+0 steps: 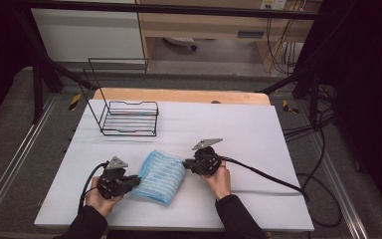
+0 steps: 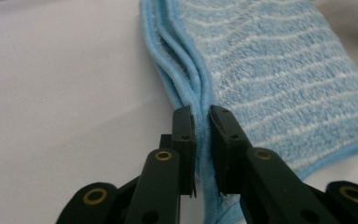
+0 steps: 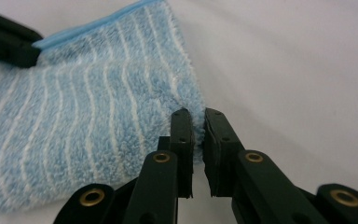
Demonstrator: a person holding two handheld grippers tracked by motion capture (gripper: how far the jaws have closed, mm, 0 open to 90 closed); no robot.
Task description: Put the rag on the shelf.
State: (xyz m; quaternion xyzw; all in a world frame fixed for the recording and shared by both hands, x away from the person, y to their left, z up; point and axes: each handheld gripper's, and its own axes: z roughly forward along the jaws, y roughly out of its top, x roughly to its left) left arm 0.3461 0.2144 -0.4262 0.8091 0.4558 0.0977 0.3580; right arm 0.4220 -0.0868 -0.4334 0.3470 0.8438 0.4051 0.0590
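On the near part of the white table [image 1: 258,129], the left gripper [image 1: 132,182] pinched the folded blue towel [image 1: 161,175] by its stacked hems, the right gripper [image 1: 188,163] its opposite edge; folded already, probably awaiting the wire rack [image 1: 129,118].

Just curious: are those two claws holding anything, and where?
Both grip the folded blue towel: left gripper pinches its layered hem, right gripper its fluffy folded edge.

Your left gripper [image 1: 135,181]: low at table level, jaws pinched nearly together, pointing right | Your right gripper [image 1: 185,163]: jaws likewise clamped close, pointing left toward the other | Your forearms: both enter from the bottom edge, dark sleeves, hands wrapped round the gripper bodies
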